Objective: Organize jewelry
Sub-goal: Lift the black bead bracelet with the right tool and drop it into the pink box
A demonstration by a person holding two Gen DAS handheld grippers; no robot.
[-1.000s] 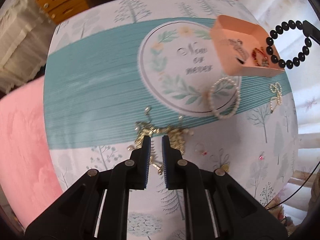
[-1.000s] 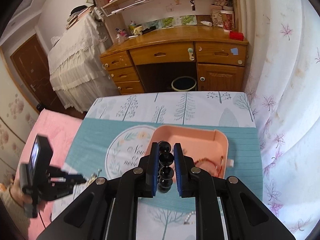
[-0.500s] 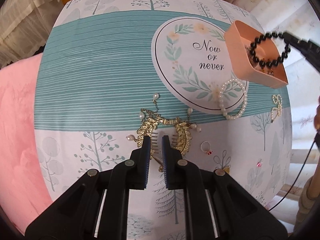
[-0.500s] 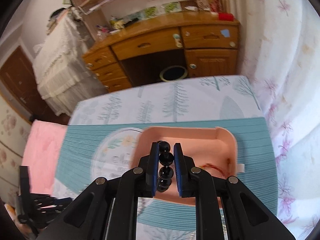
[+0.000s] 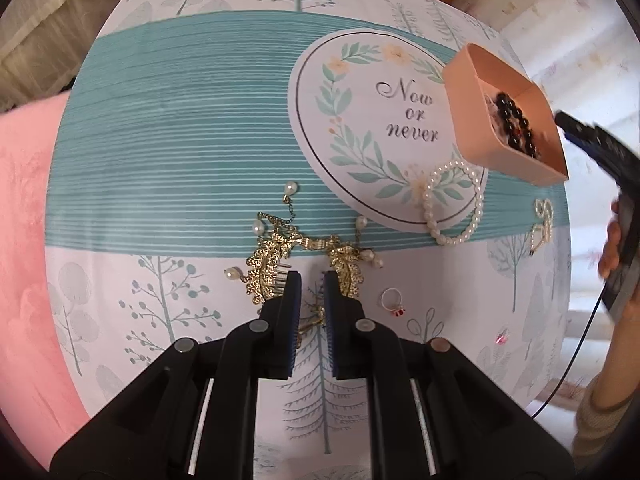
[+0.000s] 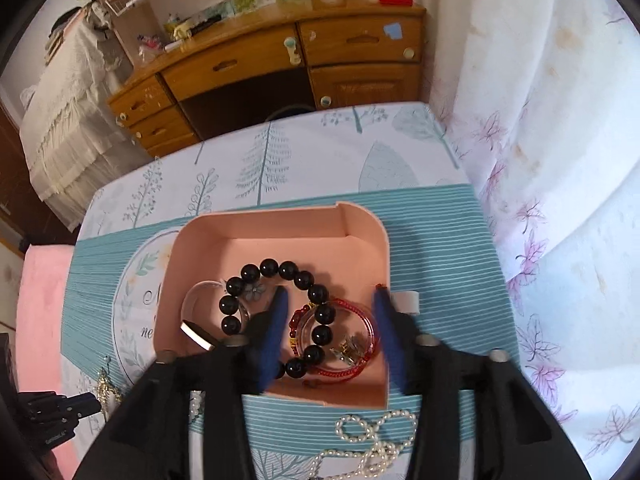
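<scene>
The black bead bracelet (image 6: 276, 270) lies inside the pink box (image 6: 280, 216), on a red bracelet (image 6: 360, 364) and beside a silver bangle (image 6: 196, 328). My right gripper (image 6: 331, 294) hovers just over it with its jaws opening; the pads touch nothing. In the left wrist view the same box (image 5: 468, 120) sits at the right with the beads (image 5: 514, 126) in it. My left gripper (image 5: 307, 280) is shut and points down over a gold leaf hair comb (image 5: 264, 264) with pearl drops. The comb's middle is hidden behind the fingers.
A pearl bracelet (image 5: 454, 208), a small ring (image 5: 394, 304), a pink gem (image 5: 501, 338) and a pearl bow clip (image 5: 544, 220) lie loose on the patterned tablecloth. A pink cushion borders the table's left side. A wooden desk stands beyond the far edge.
My right gripper came down over the pink box and opened, and the black bead bracelet dropped into the box. The left gripper sank slightly toward the gold comb.
</scene>
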